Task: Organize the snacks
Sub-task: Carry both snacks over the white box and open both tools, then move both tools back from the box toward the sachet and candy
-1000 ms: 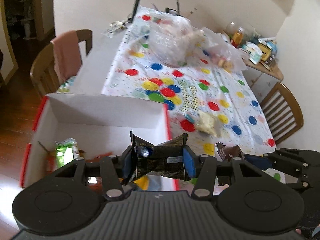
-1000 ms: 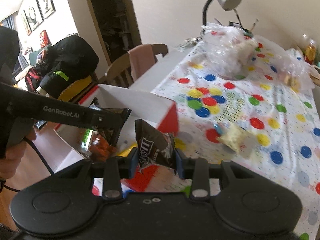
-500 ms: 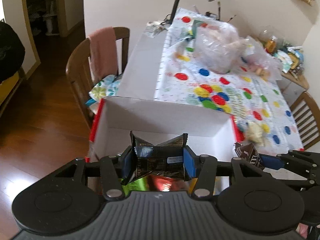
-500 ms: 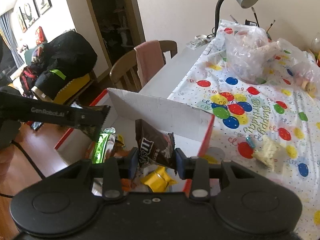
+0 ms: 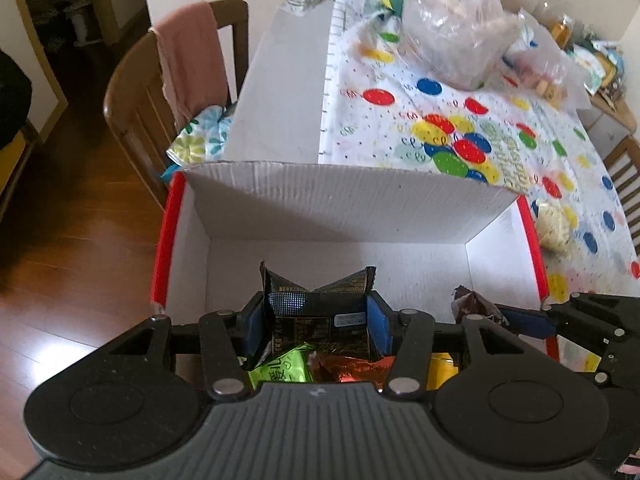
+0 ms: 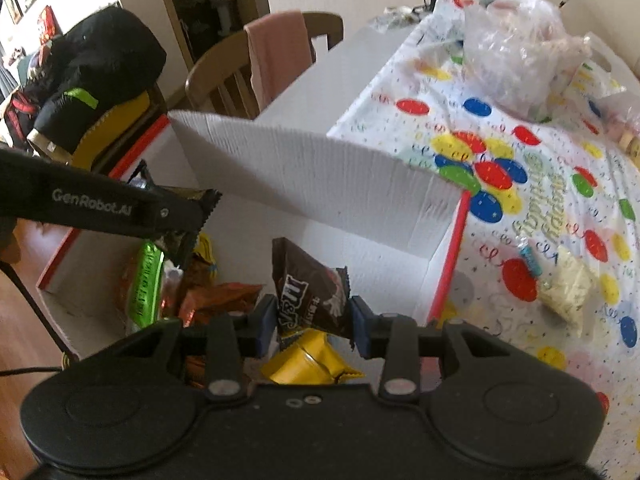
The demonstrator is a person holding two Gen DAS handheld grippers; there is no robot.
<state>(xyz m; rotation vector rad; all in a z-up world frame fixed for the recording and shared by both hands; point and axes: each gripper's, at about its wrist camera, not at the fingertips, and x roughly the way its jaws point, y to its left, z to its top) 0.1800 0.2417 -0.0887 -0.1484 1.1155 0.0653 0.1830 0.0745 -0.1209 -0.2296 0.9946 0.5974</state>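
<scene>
My left gripper (image 5: 315, 322) is shut on a black snack packet (image 5: 320, 312) and holds it over the open white box with red edges (image 5: 344, 204). My right gripper (image 6: 313, 322) is shut on a brown M&M's bag (image 6: 310, 292), also over the box (image 6: 320, 176). Inside the box lie a green packet (image 6: 146, 284), orange packets (image 6: 216, 298) and a yellow packet (image 6: 308, 362). The left gripper and its black packet (image 6: 188, 216) show at the left of the right wrist view. The right gripper's bag (image 5: 474, 308) shows at the right of the left wrist view.
The box sits at the near end of a table with a dotted party cloth (image 5: 460, 128). A pale snack bag (image 6: 568, 284) lies on the cloth to the right of the box. Clear plastic bags (image 5: 452, 36) stand at the far end. A wooden chair (image 5: 160, 92) stands to the left.
Both grippers have moved left and forward from the box's right edge until they are over the inside of the box, each still holding its packet.
</scene>
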